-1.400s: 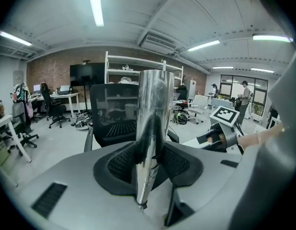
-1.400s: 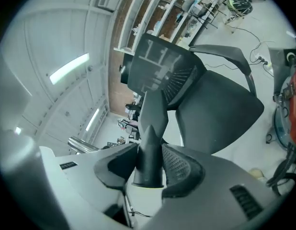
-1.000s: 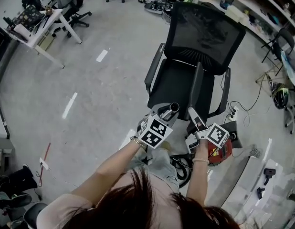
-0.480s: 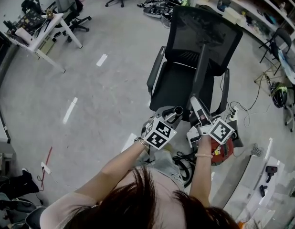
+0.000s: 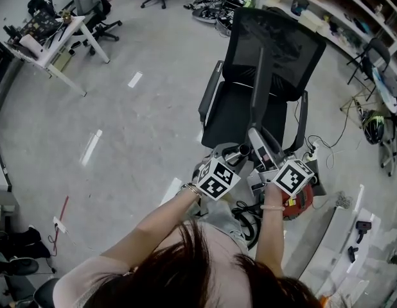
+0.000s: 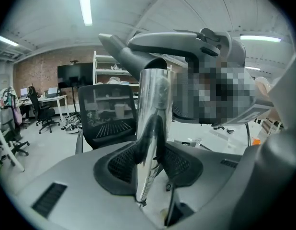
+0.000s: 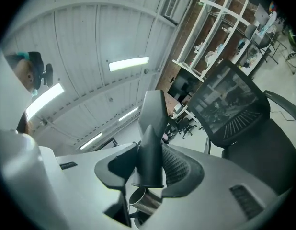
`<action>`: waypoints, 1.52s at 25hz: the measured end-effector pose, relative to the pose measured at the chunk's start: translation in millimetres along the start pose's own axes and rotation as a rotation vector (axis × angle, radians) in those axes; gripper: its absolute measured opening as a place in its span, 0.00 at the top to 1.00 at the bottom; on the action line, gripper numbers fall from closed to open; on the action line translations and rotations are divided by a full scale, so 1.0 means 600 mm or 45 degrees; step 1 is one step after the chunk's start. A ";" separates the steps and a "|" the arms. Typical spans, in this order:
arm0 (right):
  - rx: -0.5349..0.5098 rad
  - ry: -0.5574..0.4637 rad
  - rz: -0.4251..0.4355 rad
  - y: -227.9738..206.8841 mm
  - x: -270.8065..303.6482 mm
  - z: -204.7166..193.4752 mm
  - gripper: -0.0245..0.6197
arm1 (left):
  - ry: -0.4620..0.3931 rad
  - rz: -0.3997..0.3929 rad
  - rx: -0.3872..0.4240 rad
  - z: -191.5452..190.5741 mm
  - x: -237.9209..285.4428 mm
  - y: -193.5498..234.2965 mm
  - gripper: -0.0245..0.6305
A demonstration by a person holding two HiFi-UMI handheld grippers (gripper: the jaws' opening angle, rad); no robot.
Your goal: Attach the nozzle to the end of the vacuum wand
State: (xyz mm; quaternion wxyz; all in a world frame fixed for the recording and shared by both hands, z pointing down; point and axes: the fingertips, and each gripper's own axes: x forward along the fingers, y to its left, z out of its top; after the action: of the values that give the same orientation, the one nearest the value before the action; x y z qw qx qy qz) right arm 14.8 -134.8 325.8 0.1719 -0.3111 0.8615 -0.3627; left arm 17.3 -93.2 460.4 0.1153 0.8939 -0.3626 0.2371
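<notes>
In the head view my left gripper (image 5: 234,154) is shut on a chrome vacuum wand (image 5: 241,151), whose open end points toward my right gripper (image 5: 261,151). That one is shut on a long dark crevice nozzle (image 5: 255,88), which sticks up in front of the chair. The two grippers are close together. The left gripper view has the shiny wand (image 6: 152,128) clamped upright between the jaws of the left gripper (image 6: 150,162). In the right gripper view the nozzle (image 7: 152,138) sits in the right gripper (image 7: 150,164), its wide base just above the wand's open mouth (image 7: 144,200).
A black mesh office chair (image 5: 275,37) stands directly ahead. A red vacuum body (image 5: 301,204) and black hose lie on the floor by my right side. A white desk (image 5: 54,40) is at far left, shelves (image 5: 352,11) at far right.
My right gripper has moved left toward the wand, and the nozzle has swung more upright. The left gripper has shifted slightly right.
</notes>
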 end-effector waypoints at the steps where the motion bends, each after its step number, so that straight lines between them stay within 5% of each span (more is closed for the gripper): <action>1: -0.007 -0.009 0.001 0.003 -0.002 -0.002 0.69 | -0.001 -0.004 0.003 -0.001 -0.003 -0.001 0.72; 17: -0.409 -0.078 -0.082 0.067 -0.028 -0.044 0.69 | -0.015 -0.098 0.055 -0.011 -0.026 -0.025 0.72; 38: -0.677 -0.120 -0.339 0.126 -0.041 -0.090 0.70 | -0.048 -0.222 0.102 -0.026 -0.073 -0.015 0.72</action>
State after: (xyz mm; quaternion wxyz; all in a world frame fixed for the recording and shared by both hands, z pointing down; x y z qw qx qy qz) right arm -26.1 -49.2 308.7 0.0752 -0.4719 0.8689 -0.1290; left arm -9.1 -55.1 451.3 0.0930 0.9302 -0.2757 0.2236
